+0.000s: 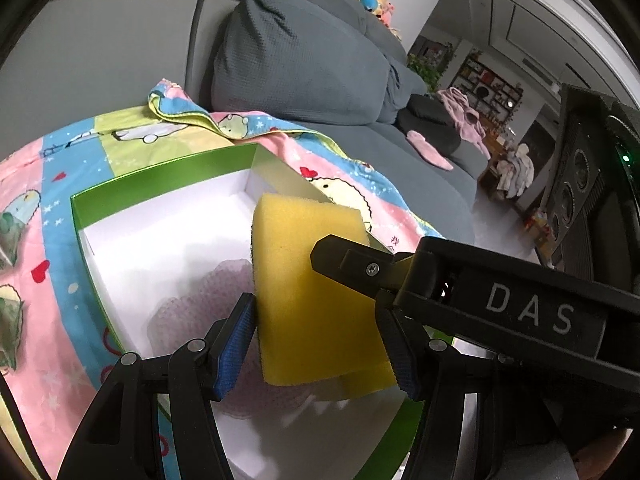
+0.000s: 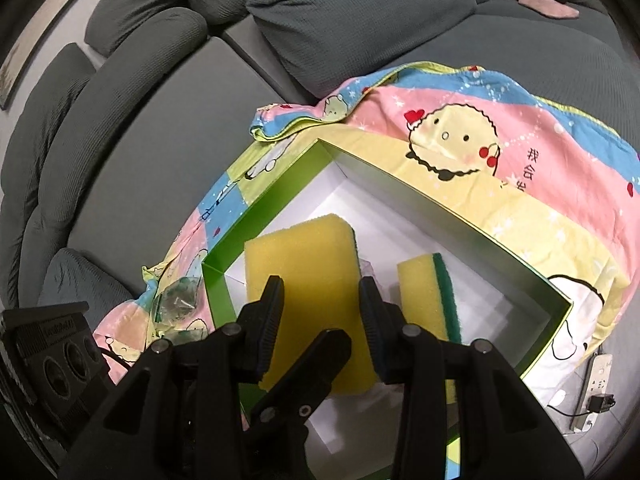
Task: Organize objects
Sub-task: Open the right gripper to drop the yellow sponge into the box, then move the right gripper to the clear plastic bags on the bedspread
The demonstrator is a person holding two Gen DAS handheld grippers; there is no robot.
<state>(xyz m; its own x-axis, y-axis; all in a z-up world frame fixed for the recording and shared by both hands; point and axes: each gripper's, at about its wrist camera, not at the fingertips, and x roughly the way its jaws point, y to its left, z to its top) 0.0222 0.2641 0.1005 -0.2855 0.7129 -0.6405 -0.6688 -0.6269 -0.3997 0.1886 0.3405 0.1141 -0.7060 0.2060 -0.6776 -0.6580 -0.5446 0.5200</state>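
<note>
Left wrist view gives me the yellow sponge [image 1: 308,300] standing upright over the green box [image 1: 160,176], its long axis running away from the camera toward the box's far corner, one broad foam face turned to me. It is a rectangular block with rounded corners, porous and matte, with a thin dark scouring layer visible along its far left edge. My left gripper [image 1: 320,344] is clamped on its two broad sides, the blue ribbed pads [image 1: 236,344] pressed flat against the foam. A black finger of my right gripper [image 1: 352,264] lies across the sponge's upper right part.

From the right wrist view, the right gripper [image 2: 322,320] straddles the same sponge [image 2: 304,264], both ribbed fingers tight against its long edges, so both tools grip it at once. Here the sponge hangs over the box's [image 2: 460,220] near-left part, long axis pointing toward the far wall of the box.

Inside the box, right of the held sponge, a second sponge [image 2: 424,300] rests on edge, yellow foam with a green scouring layer facing right. The box is shallow cardboard, glossy green outside, plain white within, and something pale and netted [image 1: 200,292] lies on its floor. It sits on a cartoon-printed cloth [image 2: 460,140] spread over a grey textured sofa [image 2: 160,120].
</note>
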